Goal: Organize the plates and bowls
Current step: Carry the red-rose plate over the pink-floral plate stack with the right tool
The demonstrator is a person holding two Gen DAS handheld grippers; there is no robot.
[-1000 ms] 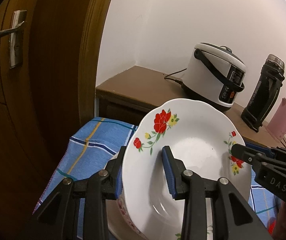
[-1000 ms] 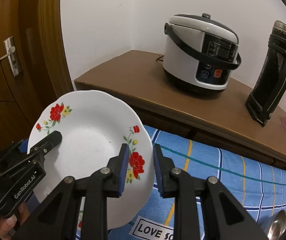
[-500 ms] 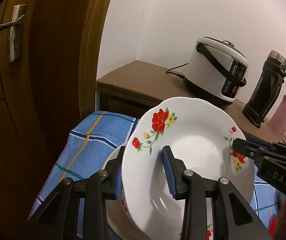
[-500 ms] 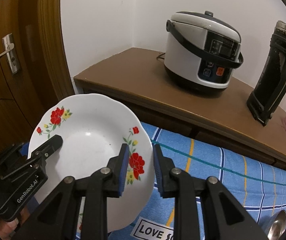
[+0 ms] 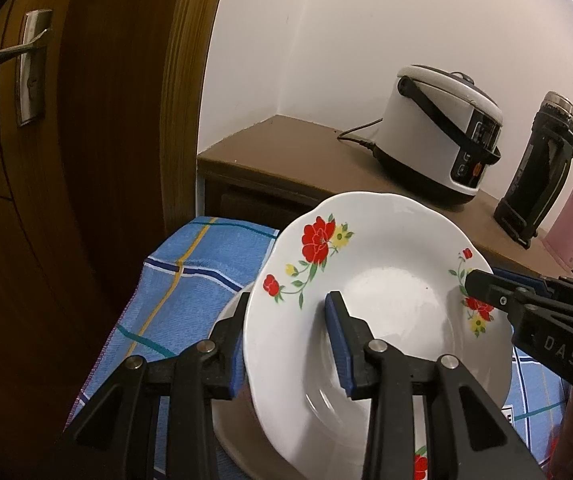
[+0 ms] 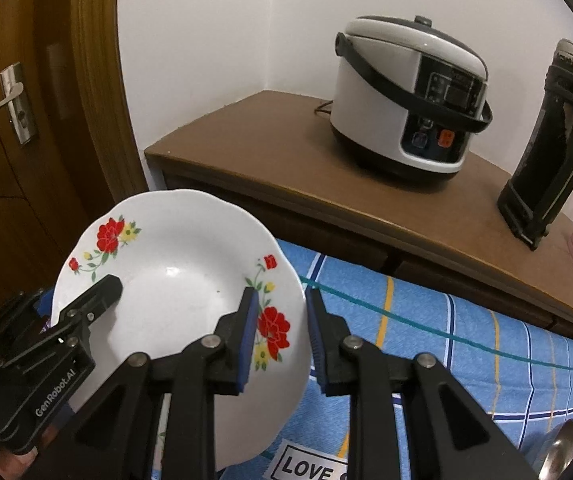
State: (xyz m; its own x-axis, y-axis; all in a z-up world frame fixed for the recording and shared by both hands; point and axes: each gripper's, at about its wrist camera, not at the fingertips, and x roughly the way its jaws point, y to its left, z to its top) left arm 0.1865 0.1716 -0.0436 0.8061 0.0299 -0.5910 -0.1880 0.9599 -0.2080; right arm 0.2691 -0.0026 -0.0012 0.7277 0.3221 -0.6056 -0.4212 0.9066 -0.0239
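Both the left gripper (image 5: 286, 344) and right gripper (image 6: 280, 340) are clamping opposite rims of 1 plate (image 6: 174, 276), tilting above the cloth's (image 6: 426, 332) left edge, risking slipping if either loosens.

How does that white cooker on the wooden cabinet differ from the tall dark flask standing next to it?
The rice cooker is squat, rounded and mostly white, while the flask is tall, narrow and black. The rice cooker has a control panel with buttons and a cord trailing behind it; the flask shows neither. The rice cooker's lid is a low dome, the flask's top a small metallic cap. Both stand upright on the brown cabinet, apart from each other, and each has a dark carrying handle.
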